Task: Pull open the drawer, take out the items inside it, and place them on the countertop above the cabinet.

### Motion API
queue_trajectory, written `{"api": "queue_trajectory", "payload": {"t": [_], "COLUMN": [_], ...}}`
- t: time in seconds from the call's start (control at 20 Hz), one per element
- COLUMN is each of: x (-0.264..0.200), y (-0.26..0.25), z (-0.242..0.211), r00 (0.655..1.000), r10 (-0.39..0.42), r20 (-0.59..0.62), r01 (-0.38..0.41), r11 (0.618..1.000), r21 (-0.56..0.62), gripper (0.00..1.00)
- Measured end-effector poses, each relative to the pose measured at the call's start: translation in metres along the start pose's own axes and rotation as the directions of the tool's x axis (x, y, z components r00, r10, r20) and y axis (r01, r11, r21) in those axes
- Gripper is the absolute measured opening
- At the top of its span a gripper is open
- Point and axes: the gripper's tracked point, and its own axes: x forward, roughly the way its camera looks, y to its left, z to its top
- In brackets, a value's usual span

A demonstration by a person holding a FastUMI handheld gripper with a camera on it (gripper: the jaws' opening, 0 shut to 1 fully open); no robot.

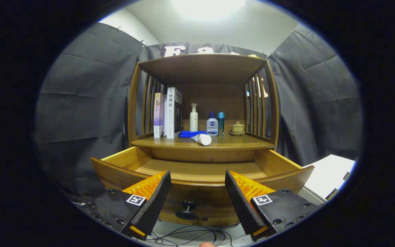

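Observation:
The wooden drawer [201, 169] stands pulled open below the countertop [238, 141], and the part of its bottom I can see is bare. Its dark round knob [188, 210] sits on the front panel, low between my fingers. My gripper [197, 178] is open just in front of the drawer's front rim, with nothing between the fingers. On the countertop lie a white tube [201, 139] with a blue end and a blue item [191, 133] beside it, both ahead of the fingers.
On the countertop stand two upright books [168, 114], a white pump bottle [193, 118], a small white-and-blue bottle [212, 126], a teal bottle [221, 122] and a lidded ceramic pot [237, 128]. Slatted side walls and a top shelf enclose it. Cables [187, 235] lie on the floor below.

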Motion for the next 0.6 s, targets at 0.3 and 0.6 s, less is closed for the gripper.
{"api": "queue_trajectory", "payload": {"t": [0.3, 0.6], "x": [-0.001, 0.018], "y": [0.013, 0.011], "z": [-0.042, -0.066], "r00": [0.999, 0.996], "r10": [0.003, -0.036], "r20": [-0.046, -0.08], "r01": [-0.005, 0.031], "r11": [0.999, 0.998], "r21": [-0.033, -0.061], "gripper": [0.98, 0.98]}}
